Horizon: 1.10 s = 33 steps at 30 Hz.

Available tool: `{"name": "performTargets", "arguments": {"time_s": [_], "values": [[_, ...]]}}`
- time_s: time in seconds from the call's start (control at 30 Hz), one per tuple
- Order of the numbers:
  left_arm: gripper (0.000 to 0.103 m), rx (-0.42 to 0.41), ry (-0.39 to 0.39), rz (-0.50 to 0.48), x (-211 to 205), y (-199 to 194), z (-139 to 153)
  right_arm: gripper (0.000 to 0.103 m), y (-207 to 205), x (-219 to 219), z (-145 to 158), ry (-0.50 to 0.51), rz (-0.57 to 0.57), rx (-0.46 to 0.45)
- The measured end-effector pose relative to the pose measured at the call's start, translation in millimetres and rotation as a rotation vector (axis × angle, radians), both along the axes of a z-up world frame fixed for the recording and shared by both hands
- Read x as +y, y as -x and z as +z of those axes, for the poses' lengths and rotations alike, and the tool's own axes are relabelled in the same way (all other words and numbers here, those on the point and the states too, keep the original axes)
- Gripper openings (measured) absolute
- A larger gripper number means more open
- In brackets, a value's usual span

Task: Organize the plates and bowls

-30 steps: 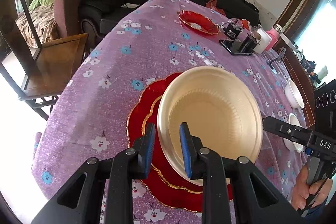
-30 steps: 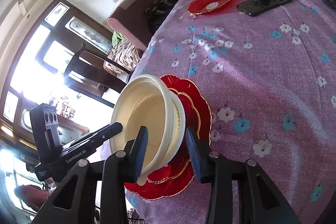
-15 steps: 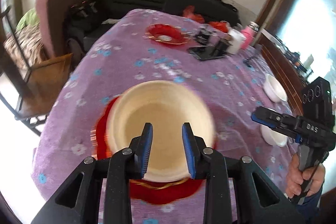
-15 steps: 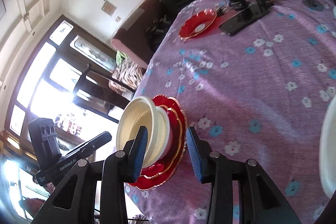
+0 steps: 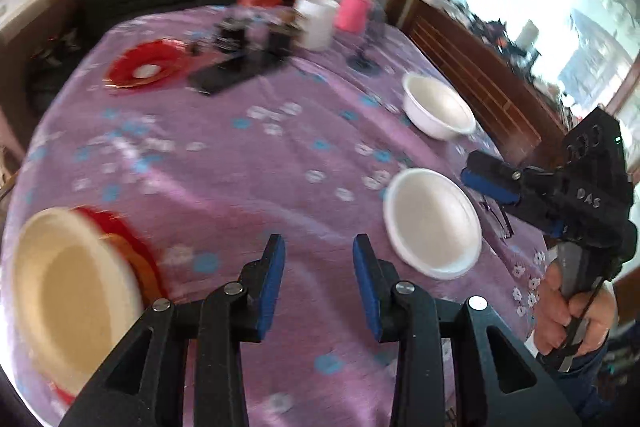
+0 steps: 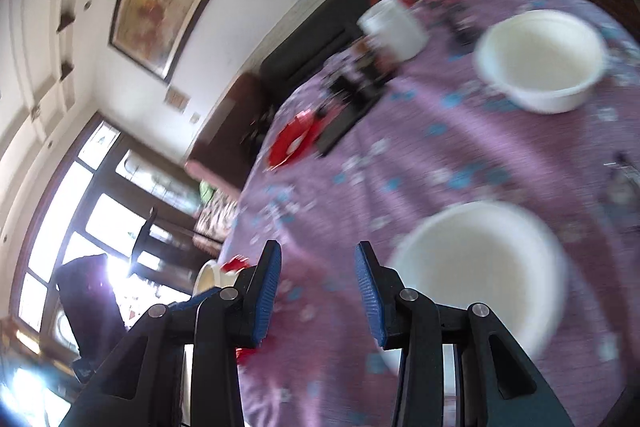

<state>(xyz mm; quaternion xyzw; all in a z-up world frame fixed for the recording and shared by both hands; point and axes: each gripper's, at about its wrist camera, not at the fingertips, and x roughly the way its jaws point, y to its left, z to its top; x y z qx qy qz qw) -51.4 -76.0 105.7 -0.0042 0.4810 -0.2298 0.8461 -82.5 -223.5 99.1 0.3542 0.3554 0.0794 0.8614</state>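
A cream bowl (image 5: 68, 291) sits on a red plate (image 5: 132, 251) at the near left of the purple table. Two white bowls stand at the right: a near one (image 5: 434, 223) (image 6: 484, 267) and a far one (image 5: 438, 107) (image 6: 540, 59). A second red plate (image 5: 146, 67) (image 6: 292, 143) lies at the far side. My left gripper (image 5: 318, 259) is open and empty, above the cloth between the cream bowl and the near white bowl. My right gripper (image 6: 318, 275) is open and empty, just left of the near white bowl; it also shows in the left wrist view (image 5: 492, 183).
At the table's far end are a black phone (image 5: 236, 71), a white cup (image 5: 316, 21), a pink bottle (image 5: 354, 9) and small dark items. Glasses (image 5: 498, 215) lie by the near white bowl. A dark sofa and a chair stand beyond the table.
Both grippers have swung right, away from the cream bowl stack. The stack now sits at the left edge of the left view, and the two white bowls have come into view.
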Motion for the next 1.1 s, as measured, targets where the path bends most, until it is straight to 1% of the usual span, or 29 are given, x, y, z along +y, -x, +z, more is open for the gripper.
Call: {"name": "performTargets", "arguments": {"time_s": [0.07,0.17,0.27,0.37,0.43,0.47,0.53,0.57,0.63,0.67,0.73,0.8,0.83,0.87,0.93,0.97,1.0,1.03,1.07,1.1], "values": [[0.034,0.028,-0.018,-0.024,-25.2,-8.6,-11.8,0.042,7.8,-19.7,-3.6,0.006,-0.029,0.011],[0.034,0.066,-0.019,-0.048,-56.1,-25.2,-23.4,0.041,19.4,-49.0,-6.7,0.010,-0.067,0.026],[0.034,0.092,0.004,-0.070,-82.1,-45.9,-22.8,0.041,23.5,-82.5,0.5,0.037,-0.130,0.029],[0.034,0.103,0.000,-0.087,-113.3,-75.1,-20.4,0.041,20.6,-117.8,7.8,0.069,-0.204,0.048],[0.034,0.122,-0.005,-0.110,-133.2,-92.7,-23.0,0.041,13.7,-142.0,10.6,0.094,-0.247,0.072],[0.034,0.139,0.007,-0.110,-144.4,-107.3,-25.0,0.041,8.8,-154.3,9.9,0.102,-0.269,0.091],[0.034,0.153,0.002,-0.128,-163.4,-128.7,-28.3,0.041,-0.2,-173.9,5.6,0.106,-0.288,0.118],[0.034,0.152,0.002,-0.119,-171.7,-142.0,-30.8,0.041,-5.4,-181.0,3.3,0.114,-0.296,0.135],[0.034,0.160,0.020,-0.104,-183.8,-161.7,-34.6,0.041,-16.1,-195.7,-4.7,0.114,-0.317,0.166],[0.034,0.181,0.035,-0.104,-192.0,-177.3,-40.2,0.041,-21.1,-200.3,-7.5,0.112,-0.318,0.177],[0.034,0.197,0.068,-0.087,-198.1,-194.2,-46.7,0.041,-33.7,-208.6,-13.7,0.122,-0.331,0.200],[0.034,0.196,0.073,-0.100,-211.0,-210.5,-52.6,0.037,-44.5,-216.4,-18.3,0.133,-0.341,0.216],[0.034,0.199,0.081,-0.101,-215.6,-216.9,-55.2,0.033,-49.7,-218.8,-21.1,0.132,-0.346,0.225],[0.034,0.208,0.088,-0.106,-221.2,-222.9,-58.4,0.027,-52.7,-222.0,-23.5,0.129,-0.348,0.230],[0.034,0.212,0.086,-0.107,-228.6,-229.4,-62.2,0.017,-61.4,-226.3,-29.1,0.135,-0.343,0.245],[0.032,0.216,0.085,-0.110,-232.9,-232.4,-65.0,0.014,-64.2,-227.3,-31.2,0.133,-0.344,0.249],[0.025,0.225,0.085,-0.113,-235.7,-235.0,-67.8,0.012,-66.5,-228.2,-33.7,0.127,-0.340,0.248],[0.020,0.238,0.081,-0.114,-238.6,-237.3,-71.7,0.010,-68.3,-226.8,-34.8,0.128,-0.340,0.247],[0.011,0.257,0.092,-0.115,-240.1,-237.4,-75.6,0.010,-68.3,-225.5,-34.8,0.135,-0.343,0.243],[0.009,0.264,0.093,-0.115,-240.0,-236.5,-76.3,0.009,-67.0,-224.0,-33.5,0.132,-0.344,0.233]]}}
